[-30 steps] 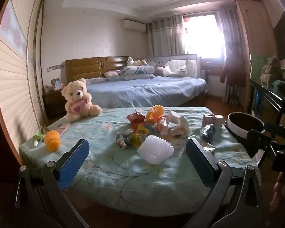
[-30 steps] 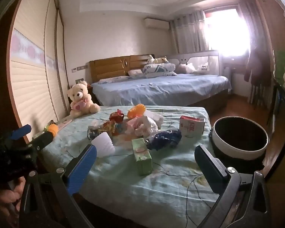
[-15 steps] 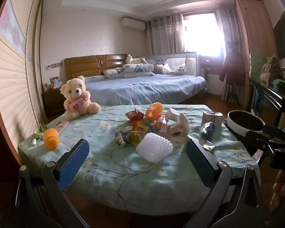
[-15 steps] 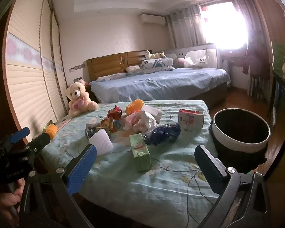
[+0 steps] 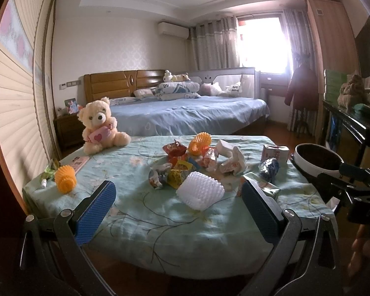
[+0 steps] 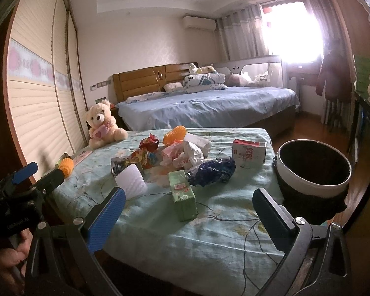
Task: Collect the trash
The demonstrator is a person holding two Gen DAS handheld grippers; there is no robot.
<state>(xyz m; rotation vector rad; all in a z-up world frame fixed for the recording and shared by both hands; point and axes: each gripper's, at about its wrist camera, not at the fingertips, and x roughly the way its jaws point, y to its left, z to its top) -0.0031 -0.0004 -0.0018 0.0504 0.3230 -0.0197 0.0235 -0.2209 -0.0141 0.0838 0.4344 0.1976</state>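
A pile of crumpled wrappers [image 5: 185, 162] lies mid-table on the green floral cloth [image 5: 140, 212]. With it are a white foam net [image 5: 200, 193], a green carton [image 6: 182, 197], a dark blue wrapper [image 6: 213, 171], a white and red box [image 6: 249, 151] and white crumpled paper [image 6: 190, 154]. A black bin with a white rim [image 6: 313, 170] stands at the table's right edge. My left gripper [image 5: 178, 211] is open and empty before the table's near edge. My right gripper [image 6: 188, 218] is open and empty, nearest the green carton.
A teddy bear [image 5: 100, 125] sits at the table's far left corner. An orange foam net [image 5: 65, 178] lies at the left edge, another [image 5: 199, 143] behind the pile. A blue bed [image 5: 190, 116] stands beyond. A dark sideboard [image 5: 352, 125] runs along the right.
Both grippers have moved slightly closer to the table and tilted down a little. Nothing on the table has moved.
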